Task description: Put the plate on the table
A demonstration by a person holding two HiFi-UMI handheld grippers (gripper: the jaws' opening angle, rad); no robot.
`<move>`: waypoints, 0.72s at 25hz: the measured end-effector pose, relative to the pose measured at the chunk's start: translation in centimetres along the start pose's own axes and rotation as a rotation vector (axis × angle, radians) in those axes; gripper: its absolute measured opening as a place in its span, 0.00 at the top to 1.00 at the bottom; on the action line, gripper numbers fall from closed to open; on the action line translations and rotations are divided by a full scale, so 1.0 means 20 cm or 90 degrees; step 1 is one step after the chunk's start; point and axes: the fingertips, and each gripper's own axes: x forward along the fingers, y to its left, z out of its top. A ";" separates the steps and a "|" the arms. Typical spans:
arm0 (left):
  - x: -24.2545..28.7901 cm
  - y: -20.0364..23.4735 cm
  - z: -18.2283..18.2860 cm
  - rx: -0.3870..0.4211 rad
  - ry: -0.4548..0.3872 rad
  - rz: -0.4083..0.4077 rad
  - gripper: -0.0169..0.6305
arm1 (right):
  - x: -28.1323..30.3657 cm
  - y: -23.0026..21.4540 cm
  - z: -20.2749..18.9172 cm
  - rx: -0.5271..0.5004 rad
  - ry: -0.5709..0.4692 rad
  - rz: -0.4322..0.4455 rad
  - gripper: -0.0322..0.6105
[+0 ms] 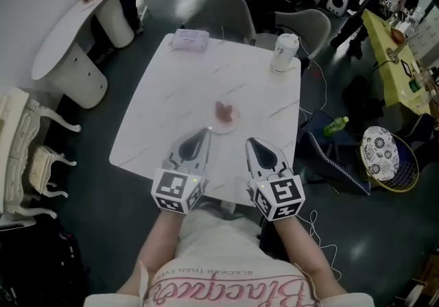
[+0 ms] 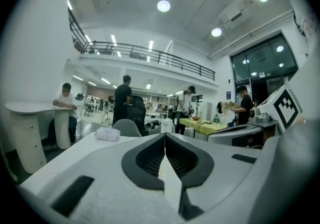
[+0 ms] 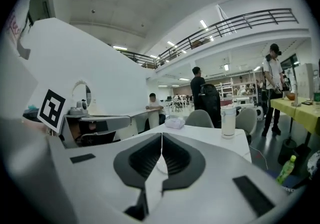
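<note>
One plate (image 1: 214,125) here, sitting flat on the white table (image 1: 158,127), a little near of centre, with one small pink thing (image 1: 224,111) on it. On the far side there's one tissue pack (image 1: 190,39) at the far-left corner and one white lidded cup (image 1: 285,52) at the far-right corner. Both are well apart from the plate. Two grey chairs (image 1: 226,14) are tucked in behind the far edge.

Two grippers are in play. The left gripper (image 1: 202,133) and the right gripper (image 1: 252,142) lie side by side over the near edge of the table, and their tips angle in toward each other. The plate is just beyond them, closer to the left tip. Both forearms come straight up from the near side, roughly parallel, with the marker cubes at the hand end.

In the left gripper view the left gripper's jaws are pressed together with nothing between them. The right gripper view shows the same: its jaws meet in a thin seam and hold nothing. One green bottle (image 1: 336,124) lies on the floor off to the right.
</note>
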 end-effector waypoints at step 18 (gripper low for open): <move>-0.27 -0.22 0.21 0.028 -0.065 -0.073 0.97 | -0.30 0.39 0.27 -0.081 -0.087 0.003 0.94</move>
